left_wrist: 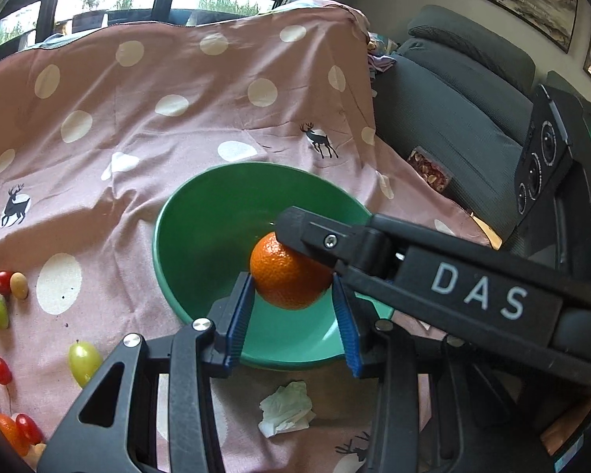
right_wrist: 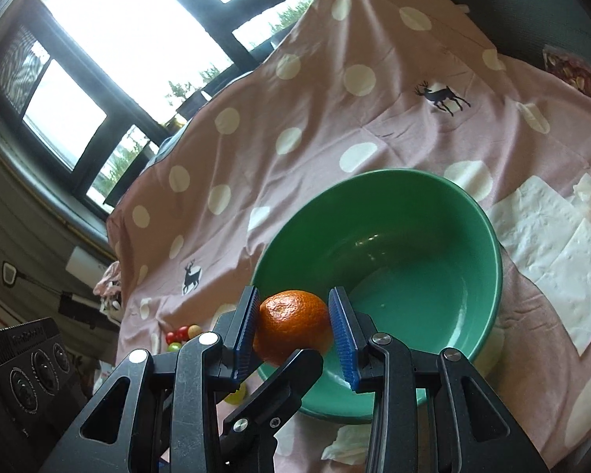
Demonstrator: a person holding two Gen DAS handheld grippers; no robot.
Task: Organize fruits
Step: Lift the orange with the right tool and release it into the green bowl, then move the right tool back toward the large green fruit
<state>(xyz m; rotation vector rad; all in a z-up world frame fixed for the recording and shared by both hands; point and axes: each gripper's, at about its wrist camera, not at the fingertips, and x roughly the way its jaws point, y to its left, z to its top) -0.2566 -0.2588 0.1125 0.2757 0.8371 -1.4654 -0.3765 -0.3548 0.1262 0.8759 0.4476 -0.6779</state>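
Carrying the orange (right_wrist: 293,325) over the green bowl (right_wrist: 488,232), I have both the right gripper (right_wrist: 293,335) and the left gripper (left_wrist: 291,307) clamped on it above the near rim, so next I ease both open to drop it inside

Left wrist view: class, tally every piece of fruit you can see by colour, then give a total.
Red fruit: 4
Green fruit: 2
Orange fruit: 2, the mandarin and a small one
Beige fruit: 1
Total: 9
A pale scrap at the bottom edge is too cut off to count.
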